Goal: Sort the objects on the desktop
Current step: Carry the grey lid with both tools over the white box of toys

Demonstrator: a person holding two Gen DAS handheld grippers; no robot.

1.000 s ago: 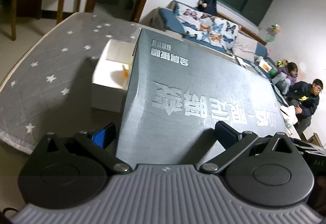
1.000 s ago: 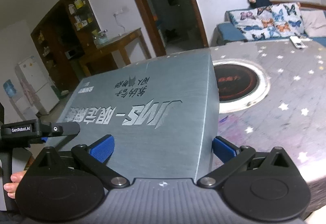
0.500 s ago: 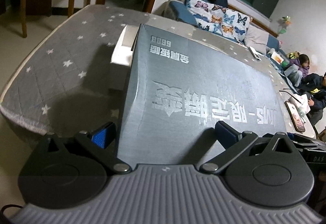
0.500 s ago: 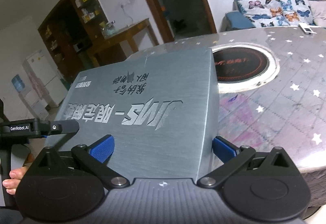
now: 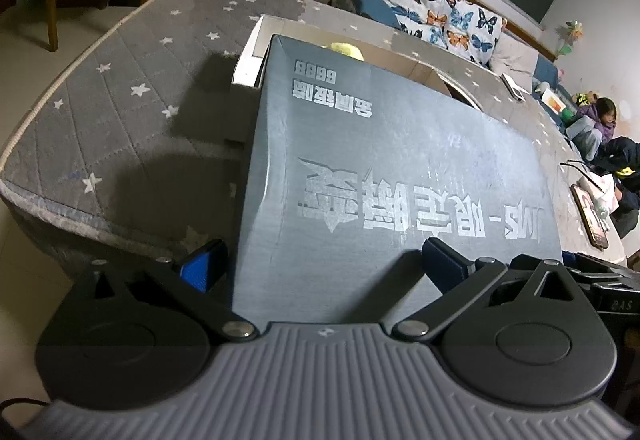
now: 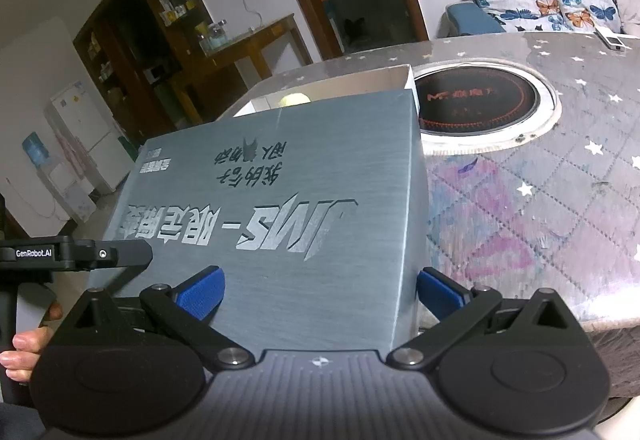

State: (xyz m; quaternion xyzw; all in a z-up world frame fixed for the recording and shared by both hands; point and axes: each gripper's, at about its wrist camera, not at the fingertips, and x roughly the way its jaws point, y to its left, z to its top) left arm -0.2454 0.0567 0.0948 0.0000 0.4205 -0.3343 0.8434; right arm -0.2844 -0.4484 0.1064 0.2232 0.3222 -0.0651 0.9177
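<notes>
A large grey box lid [image 5: 400, 168] with silver lettering is held flat between both grippers, one at each end. My left gripper [image 5: 324, 266] is shut on its near edge, blue pads [image 5: 204, 268] at either side. My right gripper [image 6: 320, 292] is shut on the other end of the lid [image 6: 280, 200]. Past the lid's far edge lies an open white box [image 5: 248, 60], mostly covered by the lid, with a yellow object [image 5: 346, 49] showing inside. The right wrist view shows the same box [image 6: 410, 84] and yellow object [image 6: 295, 99].
The table [image 5: 120, 100] has a grey star-patterned cover. A round induction cooker [image 6: 480, 108] is set into it beside the box. A white remote [image 6: 612, 38] and a flat device [image 5: 592, 216] lie farther off. People [image 5: 600, 128] sit by a sofa [image 5: 440, 16].
Both grippers have carried the lid toward the white box. The box, earlier beside the lid's left edge, now sits under its far end, and its rim has come into the right wrist view.
</notes>
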